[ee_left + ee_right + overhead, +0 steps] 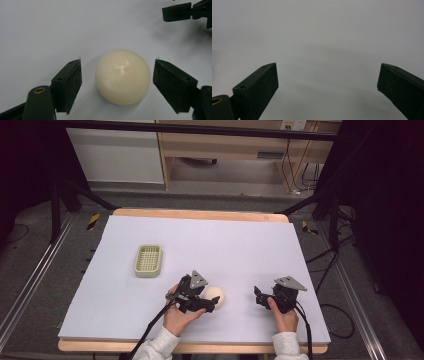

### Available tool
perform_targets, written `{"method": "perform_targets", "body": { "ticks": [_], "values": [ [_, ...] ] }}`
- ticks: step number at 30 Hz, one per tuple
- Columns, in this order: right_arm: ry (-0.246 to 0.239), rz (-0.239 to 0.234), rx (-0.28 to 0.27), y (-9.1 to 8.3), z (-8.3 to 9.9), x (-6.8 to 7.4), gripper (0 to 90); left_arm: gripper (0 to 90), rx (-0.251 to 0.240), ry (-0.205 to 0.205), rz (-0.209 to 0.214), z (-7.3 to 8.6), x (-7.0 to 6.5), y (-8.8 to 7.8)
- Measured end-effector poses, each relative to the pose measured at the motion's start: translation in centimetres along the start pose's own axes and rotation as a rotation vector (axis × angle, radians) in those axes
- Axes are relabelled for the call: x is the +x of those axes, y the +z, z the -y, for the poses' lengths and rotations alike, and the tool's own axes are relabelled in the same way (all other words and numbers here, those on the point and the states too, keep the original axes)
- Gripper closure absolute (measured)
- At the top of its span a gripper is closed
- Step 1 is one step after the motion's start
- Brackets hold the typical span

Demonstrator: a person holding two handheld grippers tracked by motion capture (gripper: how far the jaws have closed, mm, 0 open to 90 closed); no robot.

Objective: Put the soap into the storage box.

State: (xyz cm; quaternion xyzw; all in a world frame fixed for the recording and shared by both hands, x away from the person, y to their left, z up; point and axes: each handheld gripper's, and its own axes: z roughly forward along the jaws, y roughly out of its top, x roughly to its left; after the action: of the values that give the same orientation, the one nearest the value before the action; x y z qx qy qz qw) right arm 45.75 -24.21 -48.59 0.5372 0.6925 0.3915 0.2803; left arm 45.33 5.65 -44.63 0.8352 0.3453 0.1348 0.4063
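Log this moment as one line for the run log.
left gripper: open, jaws either side of cream soap bar, not touching | right gripper: open, nothing between jaws | green soap dish: empty, apart on table

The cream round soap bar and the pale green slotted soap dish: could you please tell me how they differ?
The cream round soap bar is smooth, domed and solid; the pale green slotted soap dish is rectangular, with a ribbed, open tray. The soap lies near the table's front edge between the left gripper's open jaws, untouched by the pads; the dish sits alone, farther back and to the left. Both rest on the lilac table top.
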Motion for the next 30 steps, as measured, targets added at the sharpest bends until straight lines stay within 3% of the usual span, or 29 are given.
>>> {"method": "perform_targets", "body": {
  "ticks": [13, 30],
  "values": [
    [0.005, -0.005, 0.004, 0.0, 0.0, 0.0, 3.8, 20.9, 0.054, 0.029, 0.002, -0.3, -0.9, 1.8],
    [0.000, 0.000, 0.002, 0.0, 0.0, 0.0, 3.8, 19.8, 0.087, 0.020, -0.014, -0.2, -0.8, 3.0]
  ]
}}
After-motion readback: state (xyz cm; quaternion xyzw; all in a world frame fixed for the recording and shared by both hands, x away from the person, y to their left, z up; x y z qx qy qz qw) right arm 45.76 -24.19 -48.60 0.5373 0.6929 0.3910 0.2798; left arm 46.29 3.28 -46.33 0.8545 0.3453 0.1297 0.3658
